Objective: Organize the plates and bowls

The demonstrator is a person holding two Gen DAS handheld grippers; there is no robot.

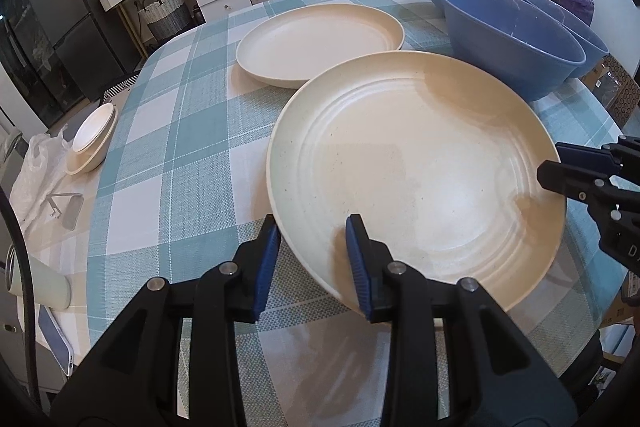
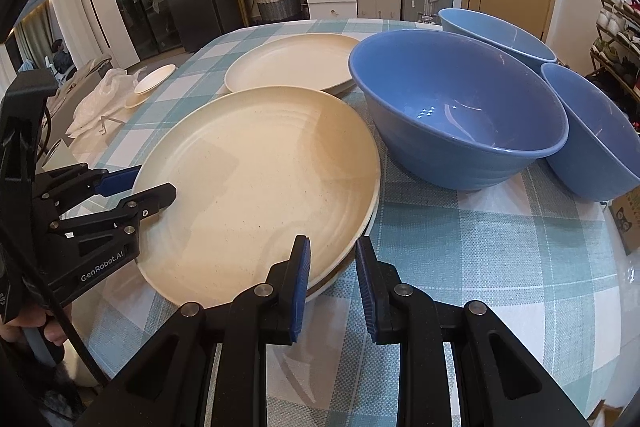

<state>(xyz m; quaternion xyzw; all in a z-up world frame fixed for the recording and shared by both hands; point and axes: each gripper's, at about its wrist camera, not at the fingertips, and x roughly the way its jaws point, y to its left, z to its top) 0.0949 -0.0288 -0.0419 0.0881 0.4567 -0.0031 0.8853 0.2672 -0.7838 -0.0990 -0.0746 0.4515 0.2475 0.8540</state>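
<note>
Cream plate (image 1: 416, 179) near desk (image 1: 168, 147) front edge, atop another plate. Left hand-held gripper (image 1: 314, 259) jaws wide, straddling near rim, not clamped. Right hand-held gripper (image 2: 332, 279) likewise parted astride opposite rim. Advice: close both evenly on rim, lift level, keep clear of blue bowl (image 2: 456, 107).

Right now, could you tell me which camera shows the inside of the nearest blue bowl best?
The right wrist view: it looks down into the nearest blue bowl, showing its whole interior. The left wrist view shows mainly its outer wall and part of the far inner side.
</note>
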